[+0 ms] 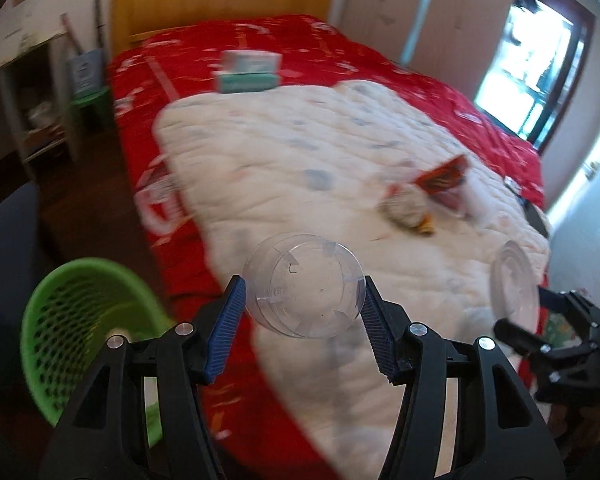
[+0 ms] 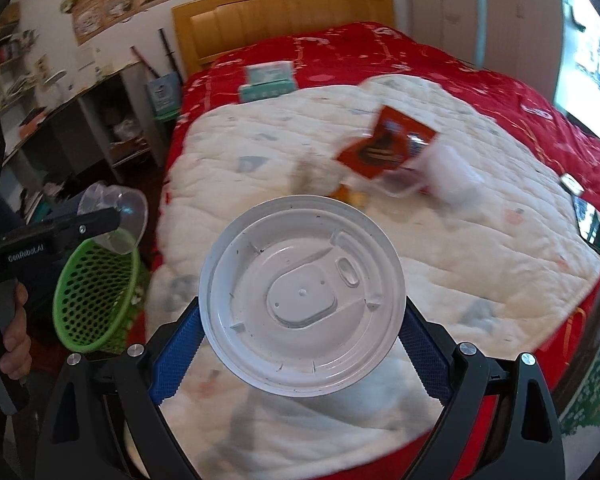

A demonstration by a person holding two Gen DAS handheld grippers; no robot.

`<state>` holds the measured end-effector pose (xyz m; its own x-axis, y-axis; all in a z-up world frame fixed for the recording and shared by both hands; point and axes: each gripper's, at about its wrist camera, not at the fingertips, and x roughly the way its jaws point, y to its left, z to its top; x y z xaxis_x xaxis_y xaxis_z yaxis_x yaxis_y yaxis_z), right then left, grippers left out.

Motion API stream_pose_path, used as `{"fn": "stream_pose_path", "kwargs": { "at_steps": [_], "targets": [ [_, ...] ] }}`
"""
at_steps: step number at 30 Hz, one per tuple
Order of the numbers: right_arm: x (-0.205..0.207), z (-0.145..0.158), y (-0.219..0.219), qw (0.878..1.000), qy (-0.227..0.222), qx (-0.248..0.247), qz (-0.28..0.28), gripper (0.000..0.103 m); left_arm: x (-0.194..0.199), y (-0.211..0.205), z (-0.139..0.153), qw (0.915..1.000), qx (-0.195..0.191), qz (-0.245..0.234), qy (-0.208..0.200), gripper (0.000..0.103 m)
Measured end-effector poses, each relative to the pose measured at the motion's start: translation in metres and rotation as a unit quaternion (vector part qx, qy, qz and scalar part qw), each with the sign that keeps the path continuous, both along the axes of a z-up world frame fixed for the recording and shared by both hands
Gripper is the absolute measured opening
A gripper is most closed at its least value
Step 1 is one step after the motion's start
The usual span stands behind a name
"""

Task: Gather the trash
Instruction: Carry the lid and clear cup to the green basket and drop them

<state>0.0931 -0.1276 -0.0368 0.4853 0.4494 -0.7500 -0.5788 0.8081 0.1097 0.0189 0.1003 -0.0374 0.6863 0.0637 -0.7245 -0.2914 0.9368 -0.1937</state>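
Observation:
My left gripper [image 1: 303, 300] is shut on a clear plastic cup [image 1: 304, 290], held above the bed's near edge; it also shows in the right wrist view [image 2: 120, 216] over the green mesh bin [image 2: 96, 300]. My right gripper [image 2: 302, 320] is shut on a white plastic lid [image 2: 302, 294]; the lid also shows in the left wrist view [image 1: 514, 282]. The green bin [image 1: 80, 320] stands on the floor to the left of the bed. More trash lies on the white quilt: an orange-red wrapper [image 2: 388, 144], a clear plastic tub [image 2: 404, 184] and crumpled paper [image 1: 406, 206].
A bed with a red cover [image 1: 260, 36] and a white quilt [image 2: 260, 152] fills the view. A teal tissue box [image 1: 250, 72] sits near the wooden headboard [image 2: 284, 12]. A phone [image 2: 590, 220] lies at the quilt's right edge. Shelves [image 2: 40, 120] stand left.

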Motion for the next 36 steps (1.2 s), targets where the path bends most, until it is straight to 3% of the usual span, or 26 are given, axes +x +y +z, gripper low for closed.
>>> {"fn": "stream_pose_path", "kwargs": {
  "at_steps": [7, 15, 25, 36],
  "targets": [
    [-0.016, -0.001, 0.055, 0.999, 0.006, -0.003, 0.054, 0.089, -0.055, 0.072, -0.023, 0.9963, -0.004, 0.082, 0.023, 0.057],
    [-0.031, -0.008, 0.112, 0.994, 0.018, -0.012, 0.105, 0.089, -0.094, 0.134, -0.064, 0.9859, -0.025, 0.151, 0.067, 0.057],
    [-0.041, -0.014, 0.154, 0.989, 0.026, -0.017, 0.142, 0.089, -0.104, 0.166, -0.106, 0.9767, -0.058, 0.177, 0.107, 0.057],
    [-0.045, -0.024, 0.166, 0.987, 0.036, -0.028, 0.151, 0.089, -0.08, 0.172, -0.137, 0.9737, -0.097, 0.168, 0.12, 0.058]
  ]
}}
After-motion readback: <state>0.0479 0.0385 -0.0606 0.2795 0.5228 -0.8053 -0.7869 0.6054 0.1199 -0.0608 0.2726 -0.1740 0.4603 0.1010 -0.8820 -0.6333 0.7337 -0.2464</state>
